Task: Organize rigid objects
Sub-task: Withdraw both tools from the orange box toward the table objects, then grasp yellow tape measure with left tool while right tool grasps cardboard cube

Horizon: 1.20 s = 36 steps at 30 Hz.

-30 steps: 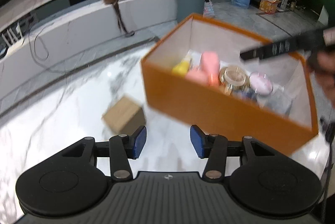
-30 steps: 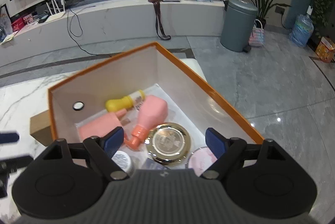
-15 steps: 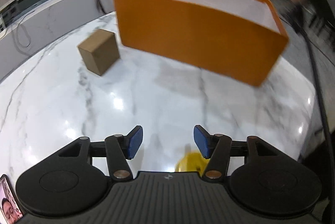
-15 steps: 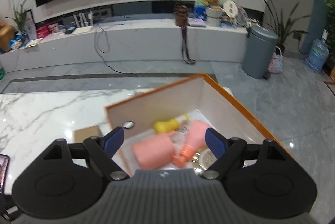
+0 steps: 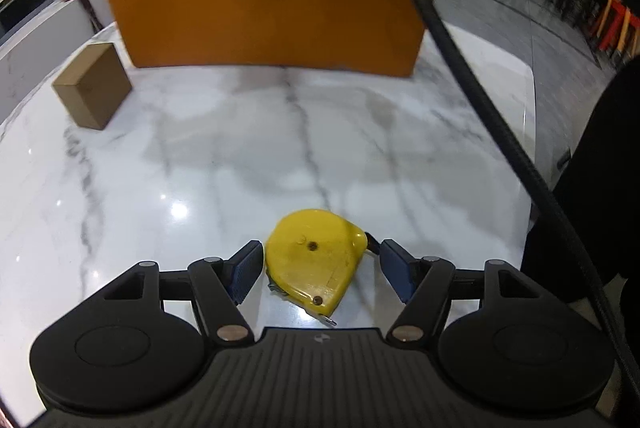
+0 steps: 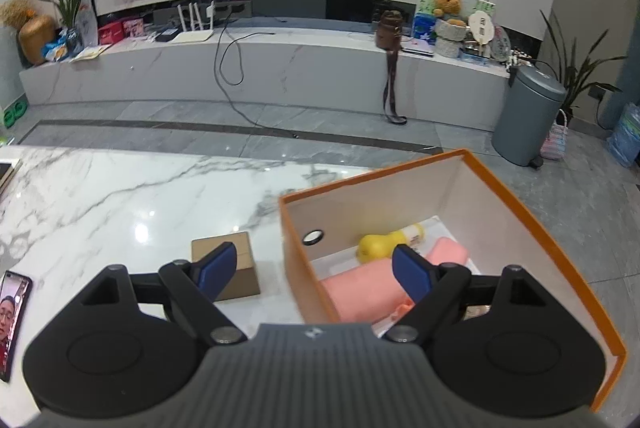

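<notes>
Left gripper [image 5: 318, 270] jaws spread, just been opening, straddling yellow tape measure [image 5: 314, 260] flat on desk [image 5: 200, 155]; pads not pressing; risk: rounded case skids or twists out on closing; right gripper [image 6: 308, 272] jaws spread, empty; count: one tape measure, one orange box [image 6: 520, 220], one cardboard box [image 5: 93, 84].

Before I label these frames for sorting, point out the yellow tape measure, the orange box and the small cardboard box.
yellow tape measure [image 5: 312, 260], left wrist view, flat top face.
orange box [image 5: 272, 11], left wrist view, near outer wall.
small cardboard box [image 5: 93, 87], left wrist view, its side face.
</notes>
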Available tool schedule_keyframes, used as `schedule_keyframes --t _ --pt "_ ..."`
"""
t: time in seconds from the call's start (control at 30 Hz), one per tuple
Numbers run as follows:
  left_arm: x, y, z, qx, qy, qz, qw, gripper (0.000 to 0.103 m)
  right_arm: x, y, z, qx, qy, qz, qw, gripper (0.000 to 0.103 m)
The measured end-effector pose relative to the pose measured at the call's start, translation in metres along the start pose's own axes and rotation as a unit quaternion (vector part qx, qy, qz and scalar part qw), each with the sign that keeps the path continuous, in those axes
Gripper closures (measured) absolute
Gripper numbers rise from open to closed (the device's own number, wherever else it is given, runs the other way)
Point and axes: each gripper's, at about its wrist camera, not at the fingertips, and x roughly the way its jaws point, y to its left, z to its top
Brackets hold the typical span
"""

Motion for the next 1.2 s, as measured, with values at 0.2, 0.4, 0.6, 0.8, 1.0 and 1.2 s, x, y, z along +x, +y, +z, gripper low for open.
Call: schedule_keyframes --t 0.2,0.4,0.6,0.8,1.0,1.2 --pt "0.004 0.011 0.001 -0.010 -0.020 -0.011 0.9997 0.039 0.016 0.017 0.000 -0.027 0.011 0.010 1.000 0.019" --pt "0.000 0.028 -0.002 -0.037 -0.024 0.008 0.9990 0.040 0.034 0.042 -0.003 -0.058 0.021 0.027 0.998 0.019" --pt "-0.009 0.054 -0.013 -0.074 -0.030 0.029 0.9964 0.040 0.059 0.062 -0.008 -0.085 0.035 0.035 0.995 0.019" --pt "-0.020 0.078 -0.023 -0.107 -0.038 0.045 0.9925 0.039 0.087 0.074 -0.009 -0.095 0.053 0.033 0.994 0.019" --pt "-0.022 0.098 -0.023 -0.127 -0.044 0.055 0.9895 0.040 0.105 0.088 -0.012 -0.148 0.039 0.022 0.988 0.018" --pt "-0.026 0.106 -0.024 -0.136 -0.047 0.056 0.9879 0.039 0.117 0.102 -0.016 -0.199 0.032 -0.005 0.979 0.016"
